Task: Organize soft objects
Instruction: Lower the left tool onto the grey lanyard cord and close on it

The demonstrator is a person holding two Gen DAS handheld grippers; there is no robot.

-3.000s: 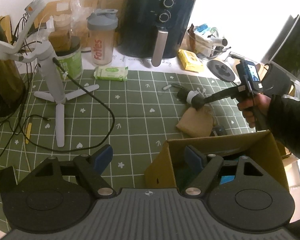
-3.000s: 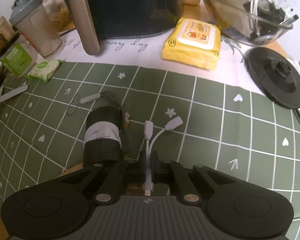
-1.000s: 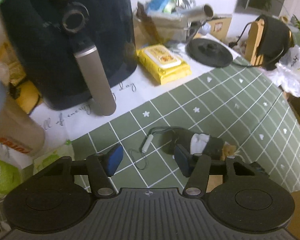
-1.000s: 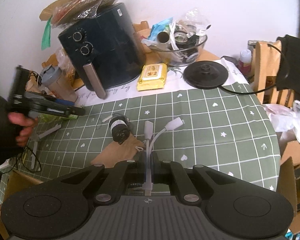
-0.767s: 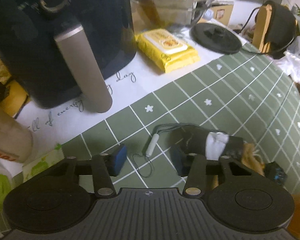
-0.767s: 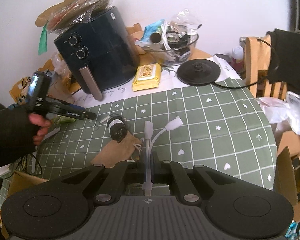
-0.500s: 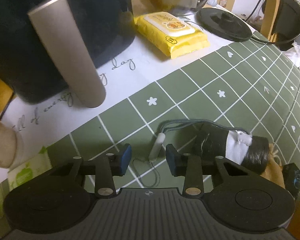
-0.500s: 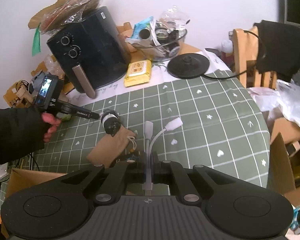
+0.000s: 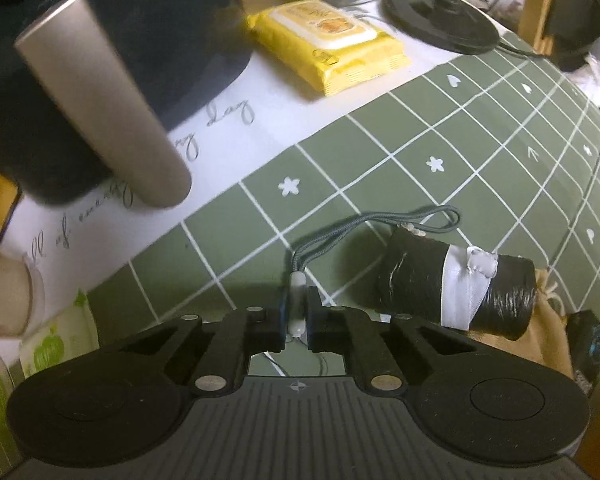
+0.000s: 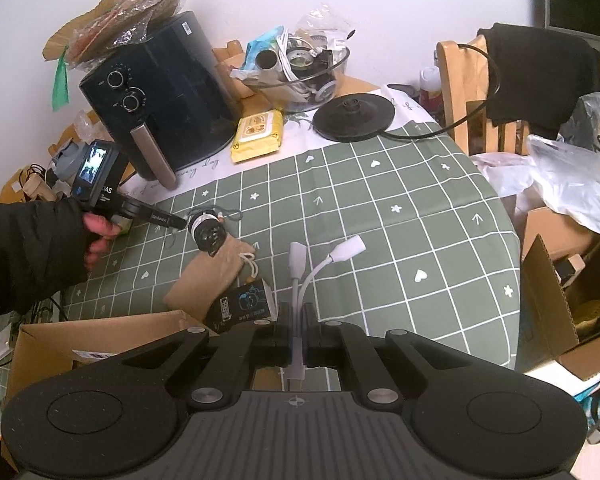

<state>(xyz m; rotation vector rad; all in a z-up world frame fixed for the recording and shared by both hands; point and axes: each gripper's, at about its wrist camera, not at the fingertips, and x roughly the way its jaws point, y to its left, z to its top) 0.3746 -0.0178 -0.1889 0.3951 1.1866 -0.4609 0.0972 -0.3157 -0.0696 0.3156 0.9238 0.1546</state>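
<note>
My left claw has just been closing, and its blue pads now pinch the small white plastic toggle at the end of a grey braided cord loop. The cord leads to a black plastic roll with a white band, which lies on its side on the bench just right of the claw, resting partly on a tan drawstring cloth pouch. A small dark box with a blue print lies beside the pouch.

My right claw is clenched on a white split adapter cable, whose two white plug ends fork upward above the bench. Below it on the left I see the small dark box and the open brown cardboard box.

The bench carries a green cloth with a white grid and small hearts and flowers, with a white strip bearing cursive lettering along its far edge. There stand a black air fryer with a silver handle, a yellow pack of wet wipes, a round black kettle base and a clear bowl full of clutter. A wooden chair draped in black cloth and white plastic bags crowd the right side, against a plain white wall.
</note>
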